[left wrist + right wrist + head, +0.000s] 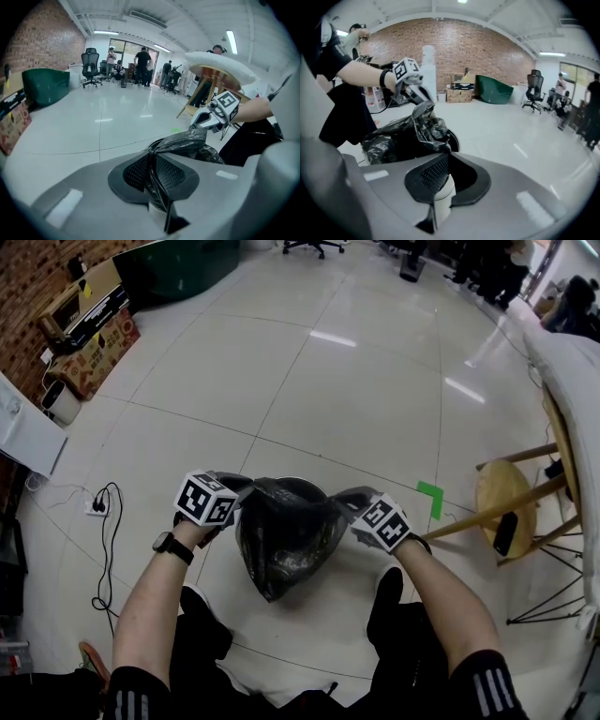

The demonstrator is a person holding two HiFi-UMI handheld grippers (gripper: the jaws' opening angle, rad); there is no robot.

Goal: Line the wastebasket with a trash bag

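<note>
The left gripper [151,159] is closed on a fold of the bag [281,545], which lies bunched over the basket [453,139] on the floor [328,381]. The right gripper [442,160] is closed too, seemingly on nothing, as the film ends at its tips. Pulled from one side only, the bag could slip off or tip the basket. The floor ahead is free. A stool [502,507] stands to the right and a cable [105,531] lies to the left.

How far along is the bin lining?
Done: the bag is out and at the bin. In hand: the left gripper and right gripper each pinch its edge, stretching it between them. To do: it looks bunched, not spread round the rim or pushed inside.
</note>
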